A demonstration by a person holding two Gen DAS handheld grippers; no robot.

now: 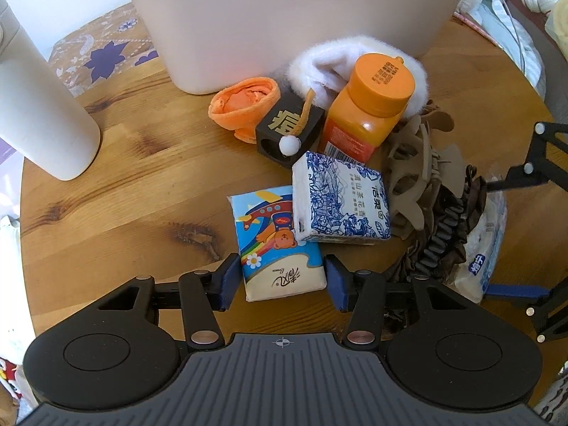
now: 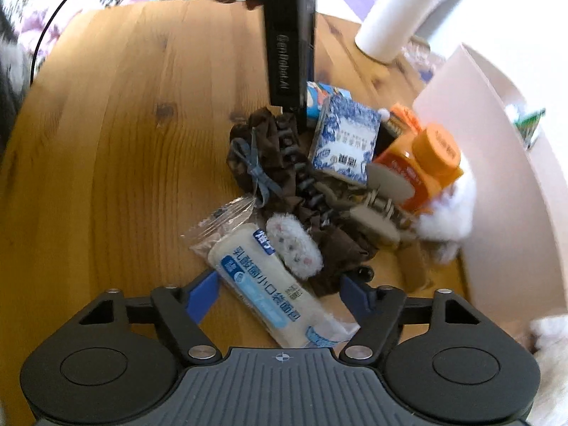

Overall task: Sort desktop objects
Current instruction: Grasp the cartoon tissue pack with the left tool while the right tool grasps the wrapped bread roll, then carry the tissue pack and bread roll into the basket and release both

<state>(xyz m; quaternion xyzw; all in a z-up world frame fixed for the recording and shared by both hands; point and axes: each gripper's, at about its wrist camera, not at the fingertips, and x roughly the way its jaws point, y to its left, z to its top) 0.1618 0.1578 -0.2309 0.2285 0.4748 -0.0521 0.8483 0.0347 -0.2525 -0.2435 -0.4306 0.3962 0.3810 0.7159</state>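
Cartoon-bear tissue pack (image 1: 280,245), blue-white pack (image 1: 342,200), possibly tissues, orange bottle (image 1: 365,110)

The desk (image 1: 142,163) is varnished wood with visible grain and dark knots, softly shiny. A cream bin (image 1: 284,21) looks like smooth matt plastic. The orange bottle (image 1: 369,106) is glossy plastic with a paper label. Two tissue packs, a cartoon tissue pack (image 1: 277,245) and a blue-patterned tissue pack (image 1: 340,198), wear slick printed film. A white fluffy item (image 1: 330,64) is plush. The brown scrunchie (image 2: 269,156) is crinkled cloth. A snack packet (image 2: 269,284) has clear shiny wrap.
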